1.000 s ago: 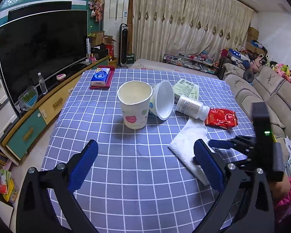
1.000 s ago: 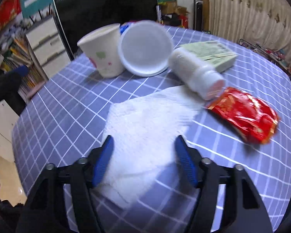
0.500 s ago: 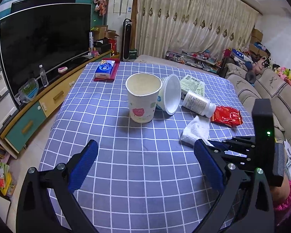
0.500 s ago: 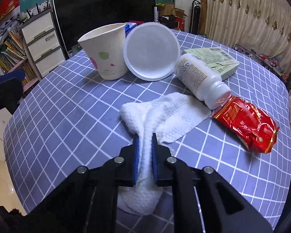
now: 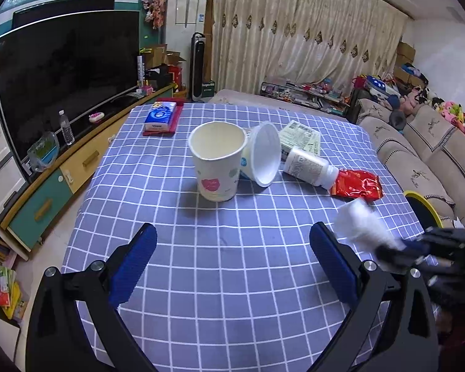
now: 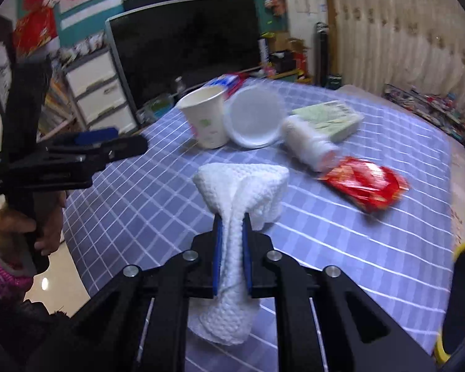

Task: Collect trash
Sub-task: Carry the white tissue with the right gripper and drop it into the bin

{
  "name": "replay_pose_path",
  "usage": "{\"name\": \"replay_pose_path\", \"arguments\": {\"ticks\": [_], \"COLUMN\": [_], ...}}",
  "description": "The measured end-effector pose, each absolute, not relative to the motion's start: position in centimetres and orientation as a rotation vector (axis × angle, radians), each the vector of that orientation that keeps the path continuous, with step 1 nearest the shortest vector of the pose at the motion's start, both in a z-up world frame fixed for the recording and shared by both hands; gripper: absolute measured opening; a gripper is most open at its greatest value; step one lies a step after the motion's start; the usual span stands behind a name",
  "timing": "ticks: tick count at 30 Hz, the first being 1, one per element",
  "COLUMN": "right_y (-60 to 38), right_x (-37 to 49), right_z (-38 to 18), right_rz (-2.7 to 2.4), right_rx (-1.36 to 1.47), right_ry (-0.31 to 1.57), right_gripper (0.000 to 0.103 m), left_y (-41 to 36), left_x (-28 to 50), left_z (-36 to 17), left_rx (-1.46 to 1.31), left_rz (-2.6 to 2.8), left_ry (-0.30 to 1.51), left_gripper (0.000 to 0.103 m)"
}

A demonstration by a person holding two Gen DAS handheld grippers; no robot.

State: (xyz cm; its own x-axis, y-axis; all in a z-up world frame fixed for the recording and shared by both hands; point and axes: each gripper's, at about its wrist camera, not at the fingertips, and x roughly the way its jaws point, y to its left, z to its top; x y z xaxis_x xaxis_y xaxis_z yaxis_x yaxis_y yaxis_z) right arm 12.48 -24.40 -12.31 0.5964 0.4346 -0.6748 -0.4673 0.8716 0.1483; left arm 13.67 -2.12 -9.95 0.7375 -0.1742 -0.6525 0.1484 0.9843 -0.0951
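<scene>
White crumpled paper towel (image 6: 241, 192) is pinched in my right tongs (image 6: 231, 248), lifted off the checked blue desk (image 5: 220, 266), its length hanging along the fingers. Yellow-rimmed black bin (image 6: 462, 297) sits just right, nearest this hand. Left tongs (image 5: 232, 263) gape wide, empty.

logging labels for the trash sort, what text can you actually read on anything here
None reads for certain.
Tissue pack: blue logo, word too small.
White bottle: label print too small.
Green box: barcode and print, unreadable.
Red wrapper: no legible text.
Paper cup: pictures only.
</scene>
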Motion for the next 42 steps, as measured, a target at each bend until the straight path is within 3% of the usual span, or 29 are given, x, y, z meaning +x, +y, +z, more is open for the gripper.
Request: {"name": "replay_pose_path", "arguments": {"ticks": [9,18,21,22,23,42], "right_y": [-39.1,-50.7,-53.4,-53.8,-54.3,-52.5], "right_x": [11.9,14.5,15.3,15.6,15.5,13.5], "right_z": [-11.4,-17.1,-19.2,-19.7,-20.0,-18.2], "right_rz": [0.118,-0.174,-0.230,-0.250,-0.265,-0.222], "right_rx": [0.068,0.137,0.150,0.155,0.158,0.155], "right_ry": [0.726,0.855,0.895,0.901,0.902,0.833], "right_gripper": [0.012,0.017,0.038,0.049,0.053,0.059], "left_y": [-6.4,-10.3,-11.3,-11.5,-11.9,-16.0], "left_x": [14.9,16.5,17.0,17.2,17.3,24.3], "left_z": [-10.7,-11.3,-11.6,-11.8,-11.9,-13.0], "left_rx": [0.019,0.076,0.091,0.095,0.101,0.219], "left_rz": [-0.262,-0.321,-0.334,-0.339,-0.345,-0.479], "left_ry": [0.738,0.759,0.771,0.774,0.777,0.789], "left_gripper": [0.097,0.097,0.097,0.097,0.097,0.097]}}
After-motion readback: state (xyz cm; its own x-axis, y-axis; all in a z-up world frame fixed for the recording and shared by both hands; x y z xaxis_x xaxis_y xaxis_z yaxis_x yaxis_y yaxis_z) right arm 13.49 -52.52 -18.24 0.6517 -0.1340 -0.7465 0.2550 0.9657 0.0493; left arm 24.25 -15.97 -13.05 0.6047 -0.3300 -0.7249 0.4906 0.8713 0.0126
